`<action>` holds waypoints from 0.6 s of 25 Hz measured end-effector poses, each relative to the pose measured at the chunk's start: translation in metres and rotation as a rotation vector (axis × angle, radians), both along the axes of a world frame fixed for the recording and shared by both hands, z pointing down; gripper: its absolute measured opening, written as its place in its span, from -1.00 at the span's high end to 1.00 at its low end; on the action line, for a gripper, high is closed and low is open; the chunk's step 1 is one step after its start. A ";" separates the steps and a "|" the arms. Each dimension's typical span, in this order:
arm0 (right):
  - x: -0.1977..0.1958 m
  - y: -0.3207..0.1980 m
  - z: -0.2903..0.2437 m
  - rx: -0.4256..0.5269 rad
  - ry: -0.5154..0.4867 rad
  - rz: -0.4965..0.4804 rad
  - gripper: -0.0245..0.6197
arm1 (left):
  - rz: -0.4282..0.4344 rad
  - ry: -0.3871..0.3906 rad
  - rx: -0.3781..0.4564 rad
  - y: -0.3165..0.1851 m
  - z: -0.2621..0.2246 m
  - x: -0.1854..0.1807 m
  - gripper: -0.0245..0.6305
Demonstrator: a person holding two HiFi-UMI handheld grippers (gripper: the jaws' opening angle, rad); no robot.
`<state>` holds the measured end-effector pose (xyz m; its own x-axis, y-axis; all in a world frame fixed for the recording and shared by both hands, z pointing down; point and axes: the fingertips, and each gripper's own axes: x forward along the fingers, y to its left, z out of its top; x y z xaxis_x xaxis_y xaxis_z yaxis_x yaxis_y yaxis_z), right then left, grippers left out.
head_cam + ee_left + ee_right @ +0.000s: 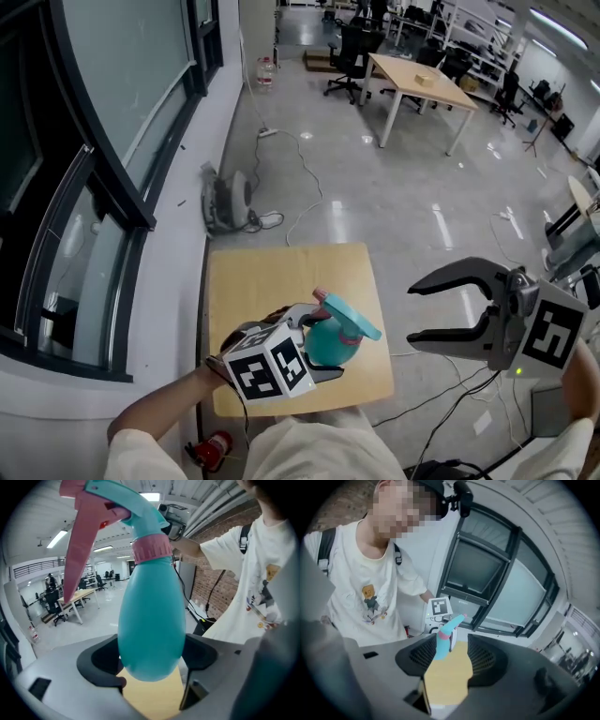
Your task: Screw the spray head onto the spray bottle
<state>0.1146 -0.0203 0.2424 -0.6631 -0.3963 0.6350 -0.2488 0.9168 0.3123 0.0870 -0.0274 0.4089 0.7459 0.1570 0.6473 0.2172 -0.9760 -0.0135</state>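
A teal spray bottle (327, 348) stands slightly tilted over the small wooden table (281, 281), with its teal spray head (351, 321) and pink collar on the neck. My left gripper (314, 353) is shut on the bottle's round body. In the left gripper view the bottle (150, 620) fills the gap between the jaws, with the pink collar (151, 548) and pink trigger (77, 550) above. My right gripper (412, 315) hangs in the air to the right of the table, open and holding nothing. The right gripper view shows the bottle (442, 646) well ahead of its jaws.
A window wall runs along the left. A small fan-like device (227, 198) and loose cables lie on the floor behind the table. A red object (212, 448) sits under the table's near left corner. Desks and office chairs (417, 80) stand far back.
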 end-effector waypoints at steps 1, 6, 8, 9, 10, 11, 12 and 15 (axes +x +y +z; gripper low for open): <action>-0.001 -0.001 -0.003 0.030 0.054 -0.040 0.29 | 0.042 0.000 -0.011 0.004 -0.001 -0.002 -0.31; -0.018 0.000 -0.013 0.226 0.273 -0.247 0.29 | 0.272 -0.002 -0.076 0.026 -0.012 -0.012 -0.31; -0.024 0.000 -0.015 0.297 0.370 -0.305 0.28 | 0.382 -0.011 -0.103 0.035 -0.017 -0.017 -0.31; -0.027 0.001 -0.015 0.323 0.410 -0.334 0.27 | 0.434 -0.023 -0.109 0.038 -0.017 -0.021 -0.31; -0.031 0.003 -0.014 0.339 0.442 -0.367 0.26 | 0.483 -0.040 -0.110 0.041 -0.017 -0.025 -0.31; -0.035 0.007 -0.012 0.343 0.470 -0.402 0.26 | 0.527 -0.060 -0.108 0.044 -0.016 -0.029 -0.31; -0.037 0.011 -0.009 0.340 0.495 -0.438 0.26 | 0.568 -0.080 -0.105 0.048 -0.014 -0.033 -0.31; -0.043 0.022 0.001 0.339 0.558 -0.531 0.25 | 0.674 -0.139 -0.096 0.058 -0.010 -0.041 -0.31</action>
